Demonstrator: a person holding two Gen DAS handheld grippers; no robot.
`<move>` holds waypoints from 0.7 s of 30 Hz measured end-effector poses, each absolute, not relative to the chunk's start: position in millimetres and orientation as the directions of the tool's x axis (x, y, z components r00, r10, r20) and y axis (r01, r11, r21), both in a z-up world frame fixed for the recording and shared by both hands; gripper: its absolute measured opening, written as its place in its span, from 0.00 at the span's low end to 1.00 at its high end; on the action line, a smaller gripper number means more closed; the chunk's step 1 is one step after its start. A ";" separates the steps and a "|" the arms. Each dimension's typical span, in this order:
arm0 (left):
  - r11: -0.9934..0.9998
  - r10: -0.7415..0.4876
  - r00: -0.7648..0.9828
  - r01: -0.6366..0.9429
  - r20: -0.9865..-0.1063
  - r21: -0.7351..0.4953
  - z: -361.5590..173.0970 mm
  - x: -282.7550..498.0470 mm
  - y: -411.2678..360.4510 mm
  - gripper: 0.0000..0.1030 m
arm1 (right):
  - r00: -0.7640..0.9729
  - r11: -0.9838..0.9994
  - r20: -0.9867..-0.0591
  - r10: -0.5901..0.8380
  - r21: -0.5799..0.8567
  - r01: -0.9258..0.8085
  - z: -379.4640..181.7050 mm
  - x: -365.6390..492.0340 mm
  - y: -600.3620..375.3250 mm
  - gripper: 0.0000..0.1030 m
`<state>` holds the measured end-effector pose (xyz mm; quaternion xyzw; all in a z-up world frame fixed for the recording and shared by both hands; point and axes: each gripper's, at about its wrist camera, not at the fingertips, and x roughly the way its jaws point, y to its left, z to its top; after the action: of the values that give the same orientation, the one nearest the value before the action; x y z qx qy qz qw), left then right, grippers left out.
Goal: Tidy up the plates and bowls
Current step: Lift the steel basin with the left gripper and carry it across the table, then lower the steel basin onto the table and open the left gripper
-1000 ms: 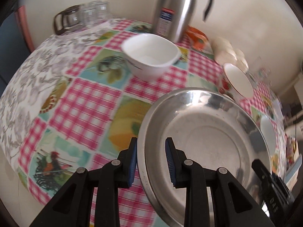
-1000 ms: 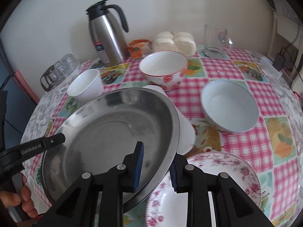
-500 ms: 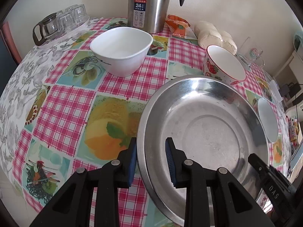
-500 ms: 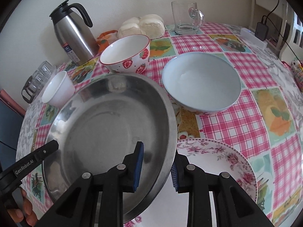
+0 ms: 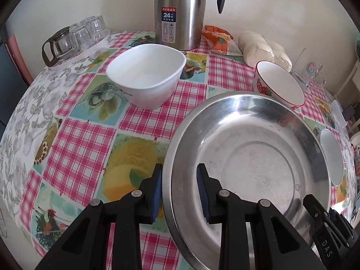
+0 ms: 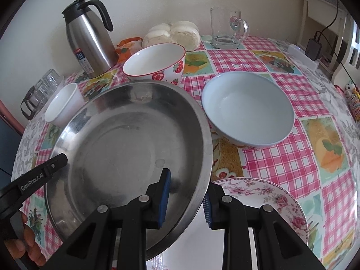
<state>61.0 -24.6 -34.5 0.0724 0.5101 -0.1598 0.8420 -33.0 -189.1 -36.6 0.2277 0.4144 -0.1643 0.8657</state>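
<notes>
Left wrist view: your left tongs and right tongs clamp opposite rims of steel plate, held above desk. Step: transfer. Next: lower it level onto floral plate.

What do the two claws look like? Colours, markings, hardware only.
Both alike: matte black angular plastic linkages with silver pivot pins, and ribbed blue pads on the fingertips. The left claw bears white "GenRobot.AI" lettering on its side; the right claw shows "DAS". No cables or sleeves visible; bare fingers grip the left handle.
</notes>
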 end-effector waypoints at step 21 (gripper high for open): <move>0.960 -0.160 0.385 0.276 -0.909 -0.052 -37.9 66.2 -10.6 0.83 | 0.624 0.834 -0.772 -0.116 0.267 0.484 -30.4 -38.5 -191.8 0.97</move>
<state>66.2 -10.6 -37.9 0.0538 0.5389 -0.1315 0.8303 -38.5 -191.8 -30.4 0.2316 0.3977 -0.1721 0.8710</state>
